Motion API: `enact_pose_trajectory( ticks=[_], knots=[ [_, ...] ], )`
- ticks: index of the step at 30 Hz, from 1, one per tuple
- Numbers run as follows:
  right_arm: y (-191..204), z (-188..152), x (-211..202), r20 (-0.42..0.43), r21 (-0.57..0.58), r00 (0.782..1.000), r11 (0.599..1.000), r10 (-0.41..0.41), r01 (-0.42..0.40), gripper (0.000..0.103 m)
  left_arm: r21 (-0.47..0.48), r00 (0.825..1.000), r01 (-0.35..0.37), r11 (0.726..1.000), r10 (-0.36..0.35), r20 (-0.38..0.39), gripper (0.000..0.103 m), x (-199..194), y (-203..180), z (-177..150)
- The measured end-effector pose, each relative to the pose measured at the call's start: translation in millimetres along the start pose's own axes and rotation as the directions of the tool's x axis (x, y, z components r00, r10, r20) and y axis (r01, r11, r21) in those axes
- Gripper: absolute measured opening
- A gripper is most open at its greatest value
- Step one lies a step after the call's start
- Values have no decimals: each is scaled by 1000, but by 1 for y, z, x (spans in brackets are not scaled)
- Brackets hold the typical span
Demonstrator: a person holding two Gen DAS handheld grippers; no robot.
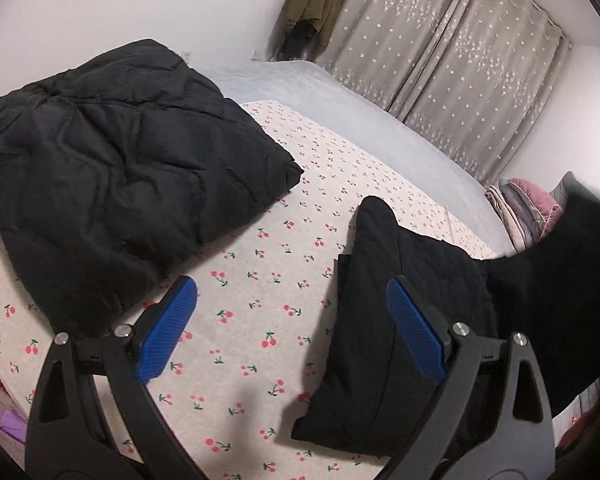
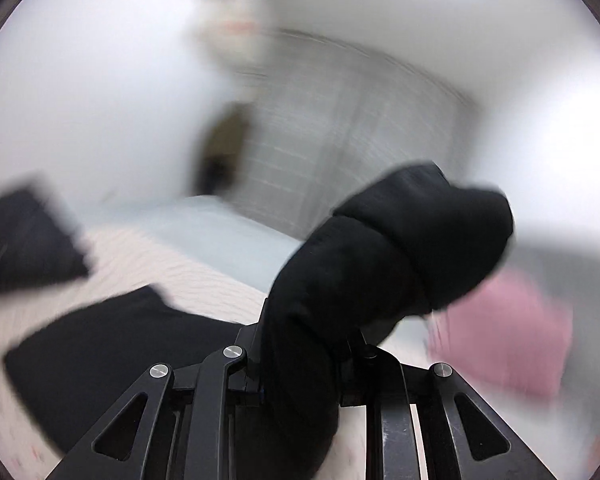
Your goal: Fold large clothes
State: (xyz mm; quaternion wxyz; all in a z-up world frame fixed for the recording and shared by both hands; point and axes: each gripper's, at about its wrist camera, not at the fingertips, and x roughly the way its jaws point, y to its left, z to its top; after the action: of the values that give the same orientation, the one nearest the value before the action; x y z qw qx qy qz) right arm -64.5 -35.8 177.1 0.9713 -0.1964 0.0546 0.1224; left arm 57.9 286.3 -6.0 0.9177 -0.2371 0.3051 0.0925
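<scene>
A folded black puffer jacket [image 1: 112, 168] lies on the cherry-print sheet [image 1: 240, 320] at the left. A second black garment [image 1: 412, 320] lies at the right, partly lifted toward the right edge. My left gripper [image 1: 292, 320] is open and empty above the sheet, its blue pads [image 1: 168, 328] apart, the right pad over the black garment's edge. In the blurred right wrist view, my right gripper [image 2: 304, 360] is shut on a thick bunch of the black garment [image 2: 380, 260], held up above the bed. The rest of that garment [image 2: 112, 360] trails on the sheet.
A pale blue bedspread [image 1: 340, 100] covers the far part of the bed. Grey star-print curtains [image 1: 440, 60] and a hanging olive coat [image 1: 312, 4] are behind. Folded pink and grey bedding [image 1: 528, 208] is stacked at the right.
</scene>
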Motion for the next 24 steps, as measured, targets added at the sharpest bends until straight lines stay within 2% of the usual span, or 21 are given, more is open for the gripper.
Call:
enact_pose_trajectory(
  ticks=[2, 3, 4, 5, 7, 8, 9, 10, 12, 13, 14, 15, 16, 17, 18, 20, 23, 24],
  knots=[
    [61, 6, 2, 5, -170, 997, 983, 72, -70, 22, -16, 1000, 13, 1000, -13, -13, 96, 3, 1, 2],
    [104, 2, 8, -33, -243, 989, 958, 147, -150, 22, -33, 1000, 25, 999, -25, -19, 96, 4, 2, 3],
    [126, -4, 12, -67, -265, 978, 942, 196, -206, 23, -46, 999, 33, 998, -34, -22, 96, 4, 7, 4],
    [152, -15, 19, -121, -275, 958, 918, 261, -285, 23, -57, 999, 42, 998, -43, -26, 96, 4, 9, 4],
    [201, -47, 37, -268, -263, 886, 855, 379, -446, 23, -79, 997, 59, 995, -63, -47, 96, 9, 14, 4],
    [213, -58, 39, -268, -285, 891, 853, 368, -438, 25, -85, 996, 67, 994, -72, -61, 96, 11, 17, 4],
    [218, -66, 38, -234, -292, 907, 864, 350, -409, 26, -87, 991, 83, 993, -91, -95, 96, 17, 18, 3],
    [213, -65, 39, -234, -250, 903, 875, 360, -414, 26, -89, 988, 95, 992, -105, -115, 96, 21, 18, 2],
    [192, -58, 44, -253, -138, 868, 872, 427, -469, 30, -100, 979, 124, 987, -138, -148, 96, 27, 17, 1],
    [181, -54, 46, -271, -97, 840, 855, 470, -510, 37, -102, 977, 132, 986, -146, -153, 96, 26, 17, 0],
    [171, -49, 47, -293, -64, 805, 829, 517, -556, 51, -106, 976, 139, 985, -154, -154, 96, 26, 17, 0],
    [158, -42, 44, -310, -22, 752, 786, 582, -618, 57, -109, 975, 150, 983, -166, -151, 96, 25, 15, 0],
    [152, -36, 39, -300, -1, 729, 764, 616, -646, 66, -108, 972, 169, 980, -184, -147, 96, 24, 12, 0],
    [137, -30, 30, -262, 22, 716, 745, 647, -666, 70, -105, 969, 185, 977, -199, -145, 96, 23, 10, 0],
    [123, -28, 22, -223, 35, 720, 743, 658, -668, 72, -97, 966, 204, 974, -217, -143, 96, 21, 6, -1],
    [103, -27, 13, -194, 59, 742, 763, 641, -644, 76, -61, 962, 229, 972, -235, -141, 96, 18, -6, -4],
    [82, -40, 12, -231, 69, 765, 794, 602, -604, 76, 1, 958, 243, 970, -240, -154, 96, 18, -21, -9],
    [77, -44, 15, -246, 71, 770, 804, 588, -591, 76, 21, 951, 263, 965, -255, -177, 96, 21, -29, -13]
  ],
)
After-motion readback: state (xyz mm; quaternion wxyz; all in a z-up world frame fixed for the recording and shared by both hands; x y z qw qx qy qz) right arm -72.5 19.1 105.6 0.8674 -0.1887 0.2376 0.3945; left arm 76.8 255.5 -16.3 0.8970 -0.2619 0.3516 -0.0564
